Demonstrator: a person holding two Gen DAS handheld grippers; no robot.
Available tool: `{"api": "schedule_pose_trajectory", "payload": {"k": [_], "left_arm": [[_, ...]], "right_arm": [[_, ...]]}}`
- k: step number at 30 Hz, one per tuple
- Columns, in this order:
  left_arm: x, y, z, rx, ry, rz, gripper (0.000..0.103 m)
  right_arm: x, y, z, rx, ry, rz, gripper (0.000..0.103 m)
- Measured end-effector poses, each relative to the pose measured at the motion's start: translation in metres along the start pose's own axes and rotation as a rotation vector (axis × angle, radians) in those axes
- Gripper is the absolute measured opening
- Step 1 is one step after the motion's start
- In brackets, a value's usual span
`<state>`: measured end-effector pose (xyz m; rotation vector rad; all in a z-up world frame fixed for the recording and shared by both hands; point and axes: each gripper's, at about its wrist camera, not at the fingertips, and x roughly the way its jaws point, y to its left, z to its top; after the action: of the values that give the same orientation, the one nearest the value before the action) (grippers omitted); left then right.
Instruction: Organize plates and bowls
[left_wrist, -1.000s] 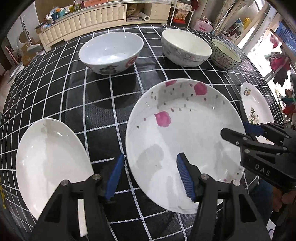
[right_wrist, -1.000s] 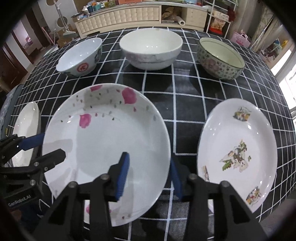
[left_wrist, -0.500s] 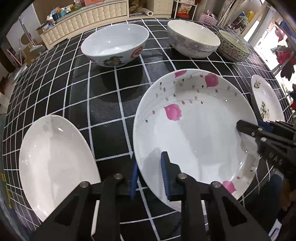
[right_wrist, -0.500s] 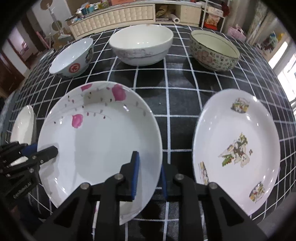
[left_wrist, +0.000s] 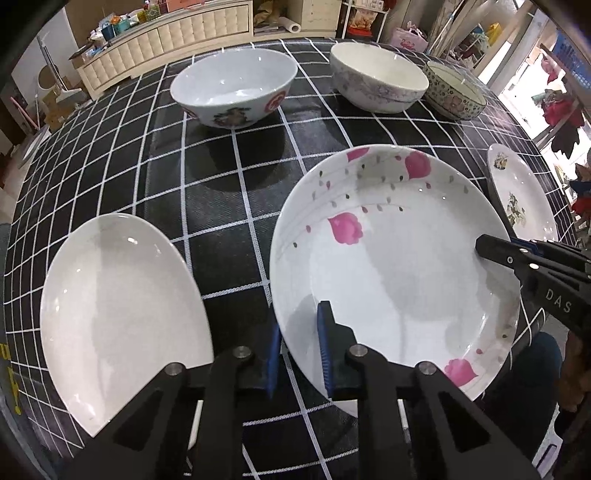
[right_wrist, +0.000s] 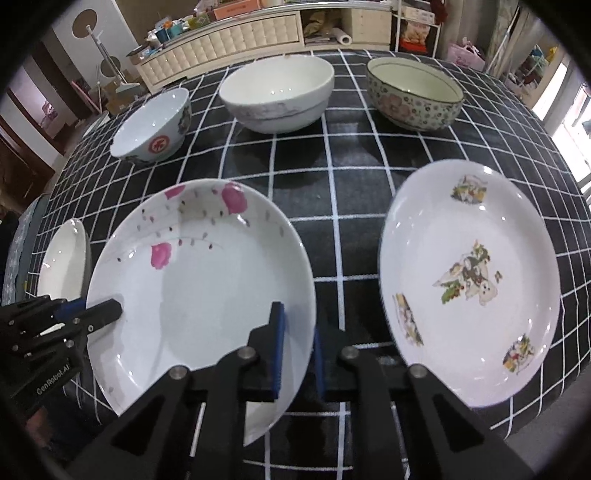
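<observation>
A white plate with pink flowers (left_wrist: 391, 266) sits in the middle of the table; it also shows in the right wrist view (right_wrist: 199, 280). My left gripper (left_wrist: 299, 347) is shut on its left rim. My right gripper (right_wrist: 297, 345) is shut on its right rim. The plate is raised a little off the cloth. A plain white plate (left_wrist: 118, 310) lies to its left. A plate with a printed picture (right_wrist: 469, 277) lies to its right.
Three bowls stand at the back: a white bowl with red marks (left_wrist: 234, 88), a wide cream bowl (right_wrist: 277, 96) and a flower-patterned bowl (right_wrist: 415, 94). The black checked tablecloth (left_wrist: 236, 192) covers the table. A cabinet stands beyond the far edge.
Both grippers have closed from open onto the flowered plate's opposite rims. The plate has risen slightly and sits closer to both cameras.
</observation>
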<state>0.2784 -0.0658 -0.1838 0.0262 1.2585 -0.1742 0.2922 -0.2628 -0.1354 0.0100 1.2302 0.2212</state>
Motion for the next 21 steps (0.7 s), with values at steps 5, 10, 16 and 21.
{"api": "schedule_pose_trajectory", "payload": {"k": [5,10,16,21], "left_arm": [[-0.015,0.005,-0.003,-0.01,-0.026,0.004,0.017],[-0.03,0.021,-0.007,-0.044,-0.049,0.013,0.017],[-0.05,0.059,-0.023,-0.111,-0.07,0.041,0.017],[-0.06,0.095,-0.041,-0.174,-0.071,0.071,0.017]], "right_arm": [[-0.009,0.012,0.005,-0.015,-0.026,0.001,0.017],[-0.016,0.034,0.012,-0.045,-0.045,0.023,0.016],[-0.021,0.076,0.016,-0.103,-0.051,0.061,0.016],[-0.013,0.122,0.017,-0.168,-0.039,0.107,0.016]]}}
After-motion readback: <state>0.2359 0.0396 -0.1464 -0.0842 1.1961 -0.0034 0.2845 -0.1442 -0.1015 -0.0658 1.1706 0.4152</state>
